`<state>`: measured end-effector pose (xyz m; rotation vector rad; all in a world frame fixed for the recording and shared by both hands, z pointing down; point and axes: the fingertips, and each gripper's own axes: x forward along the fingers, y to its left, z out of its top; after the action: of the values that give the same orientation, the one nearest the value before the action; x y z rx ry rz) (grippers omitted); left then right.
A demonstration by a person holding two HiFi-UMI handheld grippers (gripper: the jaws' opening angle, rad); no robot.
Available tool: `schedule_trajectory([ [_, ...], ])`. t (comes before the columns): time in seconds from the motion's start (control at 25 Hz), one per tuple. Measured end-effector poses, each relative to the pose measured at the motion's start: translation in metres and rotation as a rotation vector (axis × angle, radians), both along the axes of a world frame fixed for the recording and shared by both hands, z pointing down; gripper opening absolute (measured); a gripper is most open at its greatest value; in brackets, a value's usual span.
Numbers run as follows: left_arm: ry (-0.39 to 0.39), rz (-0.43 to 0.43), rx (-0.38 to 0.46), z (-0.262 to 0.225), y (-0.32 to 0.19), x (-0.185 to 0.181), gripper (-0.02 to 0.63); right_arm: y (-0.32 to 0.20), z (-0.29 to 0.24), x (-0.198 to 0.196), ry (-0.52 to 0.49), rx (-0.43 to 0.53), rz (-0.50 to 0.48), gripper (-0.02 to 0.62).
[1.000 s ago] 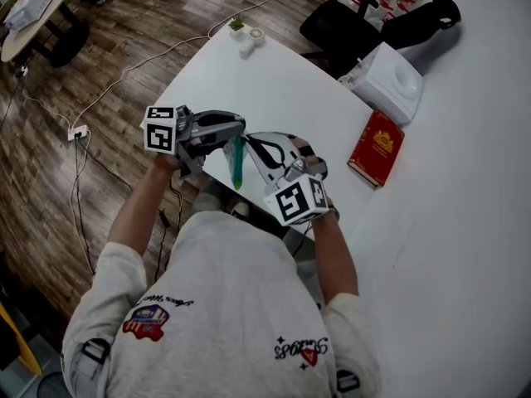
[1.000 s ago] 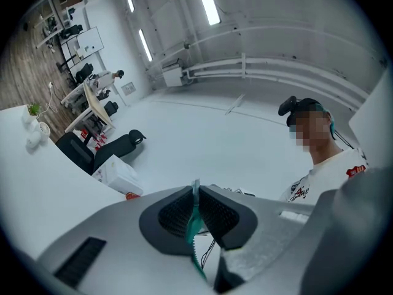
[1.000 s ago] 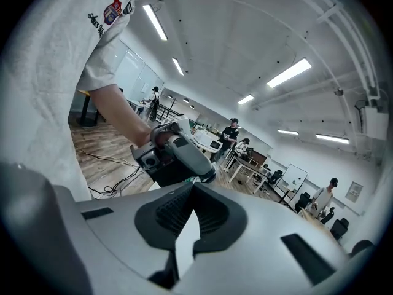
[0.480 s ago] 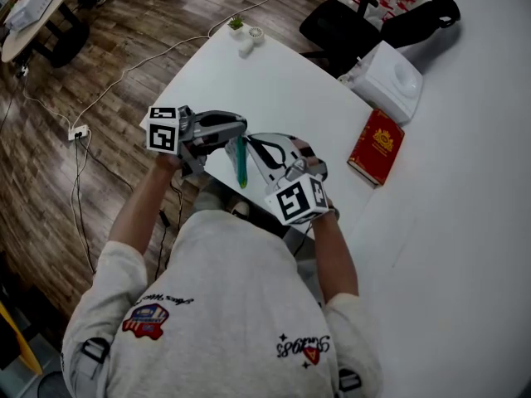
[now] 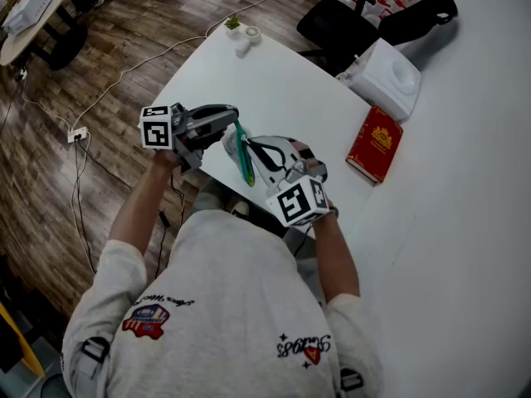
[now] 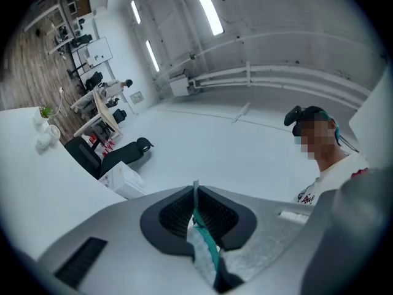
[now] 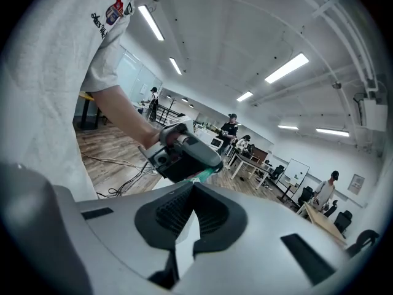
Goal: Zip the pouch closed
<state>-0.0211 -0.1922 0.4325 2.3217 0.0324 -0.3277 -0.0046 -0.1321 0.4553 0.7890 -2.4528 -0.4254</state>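
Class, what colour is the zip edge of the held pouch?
Teal green; the pouch shows it best in the left gripper view.

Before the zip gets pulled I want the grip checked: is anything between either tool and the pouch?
Nothing visible does. The left tool is shut directly on the teal zipper edge of the pouch; the right tool is shut on what looks like its white end.

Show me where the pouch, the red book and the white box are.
pouch (image 5: 245, 160), head view, middle of its teal zip edge.
red book (image 5: 375, 145), head view, centre of its cover.
white box (image 5: 388, 77), head view, its top face.
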Motion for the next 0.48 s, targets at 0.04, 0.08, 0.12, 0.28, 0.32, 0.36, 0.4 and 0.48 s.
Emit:
schedule_trajectory([
  [0.04, 0.000, -0.003, -0.002, -0.0008, -0.0028, -0.0022, 0.021, 0.0023, 0.0018, 0.0018, -0.003, -0.006, 0.000, 0.003],
  [0.08, -0.008, 0.005, 0.005, -0.0018, -0.0031, -0.0019, 0.021, 0.0039, 0.0044, 0.0035, -0.002, -0.012, 0.002, 0.003],
  [0.12, -0.016, 0.015, 0.013, -0.0030, -0.0020, 0.0001, 0.021, 0.0049, 0.0070, 0.0048, 0.000, -0.017, 0.004, 0.003],
  [0.28, -0.024, 0.023, 0.015, -0.0041, 0.0003, 0.0032, 0.021, 0.0071, 0.0084, 0.0058, -0.013, -0.029, 0.009, 0.003],
  [0.32, -0.029, 0.020, 0.015, -0.0034, 0.0001, 0.0030, 0.021, 0.0074, 0.0083, 0.0066, -0.013, -0.031, 0.009, 0.003],
  [0.36, -0.034, 0.019, 0.016, -0.0027, 0.0000, 0.0032, 0.021, 0.0074, 0.0077, 0.0078, -0.012, -0.031, 0.010, 0.003],
  [0.4, -0.038, 0.019, 0.017, -0.0022, -0.0001, 0.0038, 0.021, 0.0072, 0.0068, 0.0088, -0.011, -0.030, 0.010, 0.003],
  [0.48, -0.041, 0.019, 0.021, -0.0020, -0.0003, 0.0047, 0.021, 0.0070, 0.0055, 0.0097, -0.012, -0.026, 0.012, 0.003],
])
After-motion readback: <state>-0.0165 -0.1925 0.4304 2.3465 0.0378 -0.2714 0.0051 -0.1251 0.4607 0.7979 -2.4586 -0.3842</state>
